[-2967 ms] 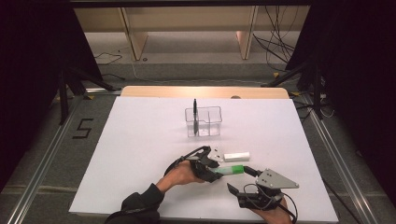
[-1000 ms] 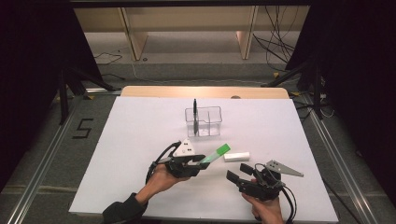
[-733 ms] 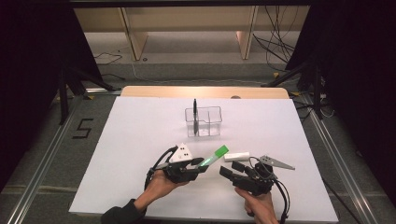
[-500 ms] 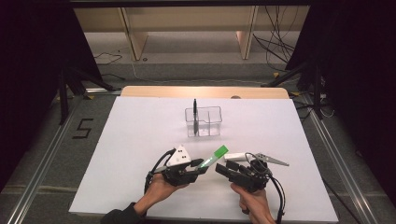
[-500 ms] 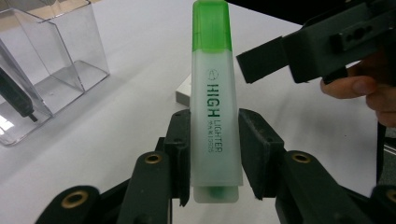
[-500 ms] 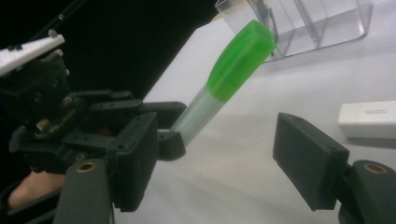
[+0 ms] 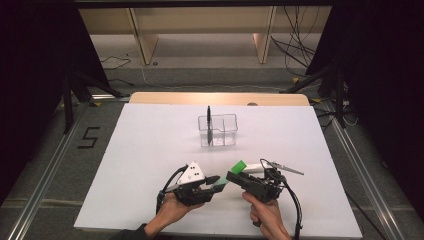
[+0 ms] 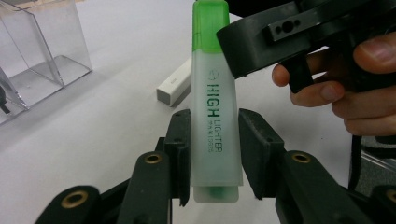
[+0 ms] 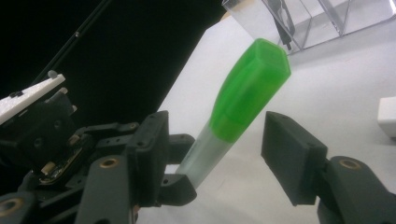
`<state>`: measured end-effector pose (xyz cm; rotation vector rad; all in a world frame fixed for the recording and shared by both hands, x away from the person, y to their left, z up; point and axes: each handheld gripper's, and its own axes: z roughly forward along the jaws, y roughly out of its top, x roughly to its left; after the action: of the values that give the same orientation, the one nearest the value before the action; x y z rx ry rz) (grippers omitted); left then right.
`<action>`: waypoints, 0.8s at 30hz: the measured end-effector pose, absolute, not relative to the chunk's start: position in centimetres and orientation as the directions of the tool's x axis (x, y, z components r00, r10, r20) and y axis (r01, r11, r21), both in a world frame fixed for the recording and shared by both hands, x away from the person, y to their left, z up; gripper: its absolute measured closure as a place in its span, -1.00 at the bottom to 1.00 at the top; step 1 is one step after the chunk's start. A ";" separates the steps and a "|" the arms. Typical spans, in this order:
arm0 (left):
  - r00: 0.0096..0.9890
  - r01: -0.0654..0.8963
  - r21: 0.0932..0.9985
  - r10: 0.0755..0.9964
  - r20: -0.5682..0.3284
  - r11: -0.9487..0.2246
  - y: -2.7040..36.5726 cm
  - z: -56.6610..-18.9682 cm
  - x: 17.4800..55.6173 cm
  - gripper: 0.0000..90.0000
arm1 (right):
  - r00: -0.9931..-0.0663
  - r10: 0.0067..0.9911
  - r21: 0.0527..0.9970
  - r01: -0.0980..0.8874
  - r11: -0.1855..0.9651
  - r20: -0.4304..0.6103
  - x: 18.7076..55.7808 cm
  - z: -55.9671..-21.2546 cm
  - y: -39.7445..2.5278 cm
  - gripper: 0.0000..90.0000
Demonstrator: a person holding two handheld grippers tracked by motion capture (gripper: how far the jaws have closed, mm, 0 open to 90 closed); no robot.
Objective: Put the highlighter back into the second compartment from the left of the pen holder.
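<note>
Highlighter held left, right claw around its cap.
Your left gripper [image 8: 215, 154] clamps the highlighter [image 8: 215, 93] barrel. Beyond, your right gripper [image 9: 219, 135] stands wide, jaws flanking the green cap [image 9: 250, 88] without touching. Farther: white eraser [image 8: 173, 87], clear organizer [image 7: 218, 130].

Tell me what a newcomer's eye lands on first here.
The green highlighter, clamped by the left gripper near the table's front edge, its bright cap between the right gripper's open jaws. Behind stands a clear divided holder with a black pen upright inside.
</note>
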<state>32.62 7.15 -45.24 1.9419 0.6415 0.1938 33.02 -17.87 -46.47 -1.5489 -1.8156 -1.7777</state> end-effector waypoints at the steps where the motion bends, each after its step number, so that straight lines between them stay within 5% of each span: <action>1: 0.844 0.349 0.881 0.516 -0.148 -0.318 7.1 -45.3 32.6 0.46 | -0.447 0.529 0.635 0.732 -0.248 0.722 33.1 -46.5 -17.8 0.00; 24: 0.858 0.326 0.895 0.493 -0.146 -0.303 7.0 -45.4 31.9 0.46 | -0.440 0.495 0.615 0.741 -0.271 0.749 33.0 -46.5 -17.7 0.56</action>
<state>31.93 6.98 -45.40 1.9156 0.6082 0.1867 33.03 -17.75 -46.54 -1.5333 -1.7584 -1.7863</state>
